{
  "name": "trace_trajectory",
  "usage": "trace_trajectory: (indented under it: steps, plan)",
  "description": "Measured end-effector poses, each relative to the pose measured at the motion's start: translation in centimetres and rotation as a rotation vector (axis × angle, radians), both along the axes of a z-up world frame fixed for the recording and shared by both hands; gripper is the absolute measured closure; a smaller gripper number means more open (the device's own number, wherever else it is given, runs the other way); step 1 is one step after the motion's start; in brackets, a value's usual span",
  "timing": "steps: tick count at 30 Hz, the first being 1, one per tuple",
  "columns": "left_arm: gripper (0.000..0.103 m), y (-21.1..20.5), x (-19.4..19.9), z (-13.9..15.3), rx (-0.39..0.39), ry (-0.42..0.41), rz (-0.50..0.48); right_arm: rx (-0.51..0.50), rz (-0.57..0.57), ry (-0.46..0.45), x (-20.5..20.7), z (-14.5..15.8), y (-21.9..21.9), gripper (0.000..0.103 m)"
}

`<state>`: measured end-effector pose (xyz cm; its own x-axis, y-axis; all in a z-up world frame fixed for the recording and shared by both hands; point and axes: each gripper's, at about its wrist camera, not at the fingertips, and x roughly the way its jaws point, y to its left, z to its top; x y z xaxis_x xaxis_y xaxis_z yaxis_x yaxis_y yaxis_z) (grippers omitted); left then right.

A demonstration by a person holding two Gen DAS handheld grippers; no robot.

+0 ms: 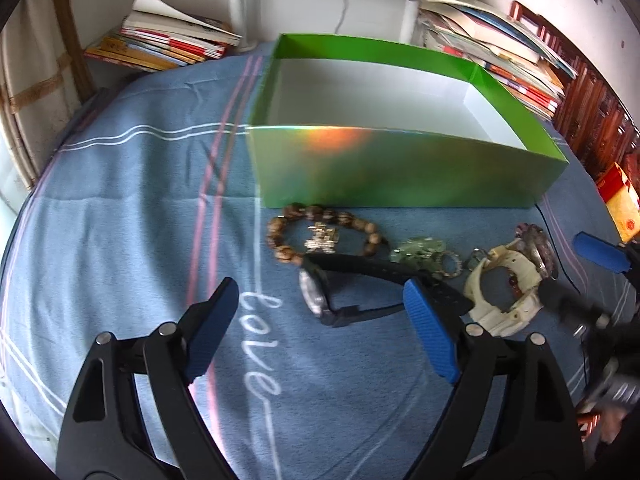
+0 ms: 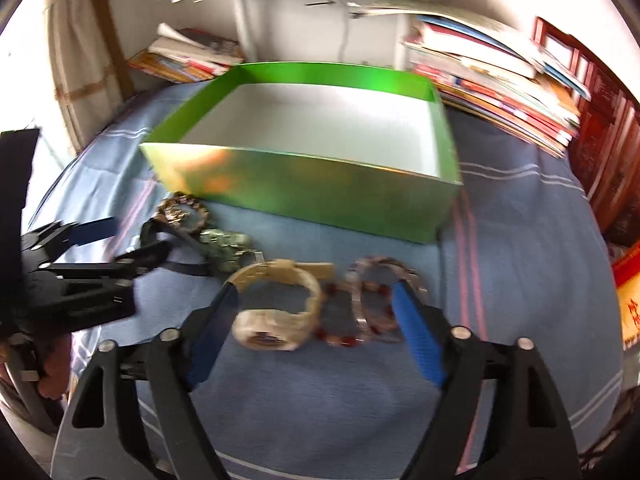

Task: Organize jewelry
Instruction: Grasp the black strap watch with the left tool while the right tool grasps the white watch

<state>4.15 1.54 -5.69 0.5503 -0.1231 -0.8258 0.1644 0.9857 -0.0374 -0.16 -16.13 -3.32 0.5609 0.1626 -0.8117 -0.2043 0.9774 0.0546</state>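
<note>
A: Both hands are over the blue sheet, and nothing is in the green box [image 1: 400, 168] yet; its white floor looks bare. I'd call this the approach to the first picks.

B: Agreed. The left gripper [image 1: 320, 320] stands wide with nothing held. The black watch [image 1: 320, 296] lies on its side just beyond its fingertips, and its strap runs under the right-hand blue pad [image 1: 430, 332].

A: And the right gripper [image 2: 316, 332] is wide as well, empty, straddling the cream watch [image 2: 280, 308] and the clear beaded bracelet [image 2: 380, 300] beside it. That view is blurred, so I can't tell whether a pad touches either one.

B: The jewelry sits in a row just near of the box's front wall: the brown bead bracelet [image 1: 320, 232] far left with a small sparkly piece [image 1: 322, 236] inside its loop, then a green jade piece [image 1: 420, 254], then the watches.

A: Next move, to my eye: each gripper has to settle on one item, come down until the pads flank a strap, and close.

B: The right side is the tricky one. The red beads [image 2: 340, 340] lie between watch and bracelet, so it could catch two things at once.
</note>
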Motion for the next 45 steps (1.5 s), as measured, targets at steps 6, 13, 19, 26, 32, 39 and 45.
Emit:
trace_trajectory:
  steps: [6,13,19,26,32,39,45]
  plan:
    - [0.019,-0.9,0.2,-0.6,0.019,-0.002,-0.009,-0.012,0.042,0.052,1.5,-2.3,1.5,0.026]
    - [0.019,-0.6,0.5,-0.6,0.003,0.010,-0.005,-0.008,0.073,0.065,1.0,-3.0,2.5,0.026]
    - [0.019,-0.7,0.3,-0.6,0.016,0.007,-0.018,-0.031,0.033,0.043,1.0,-2.6,1.7,0.041]
    - [0.020,-0.6,0.4,-1.0,-0.024,0.022,-0.051,-0.012,-0.036,0.031,1.3,-2.1,-0.5,0.041]
    - [0.070,-0.2,0.6,-1.5,-0.018,0.044,-0.050,-0.003,-0.035,0.029,1.2,-2.3,-0.4,0.041]
    - [0.067,0.9,0.7,-0.9,-0.084,0.051,-0.044,0.008,-0.038,0.030,1.2,-2.5,-0.5,0.041]
    - [0.034,1.4,1.5,-0.1,-0.076,-0.012,-0.052,0.005,-0.039,0.031,1.2,-2.7,-0.2,0.041]
